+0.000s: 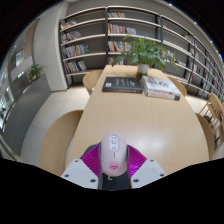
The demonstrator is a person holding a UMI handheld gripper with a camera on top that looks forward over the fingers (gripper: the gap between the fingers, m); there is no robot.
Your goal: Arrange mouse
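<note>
A white computer mouse (112, 154) sits between my gripper's (112, 166) two fingers, its scroll wheel facing up. The magenta pads (95, 160) press against both its sides. The mouse is held up above the pale wooden table (70, 125), with the tabletop well beyond it.
Two stacked books or boxes (123, 85) and a lighter one (162, 88) lie at the far end of the table. A green potted plant (145, 52) stands behind them. Bookshelves (95, 35) line the back wall. A chair (212, 108) stands at the right.
</note>
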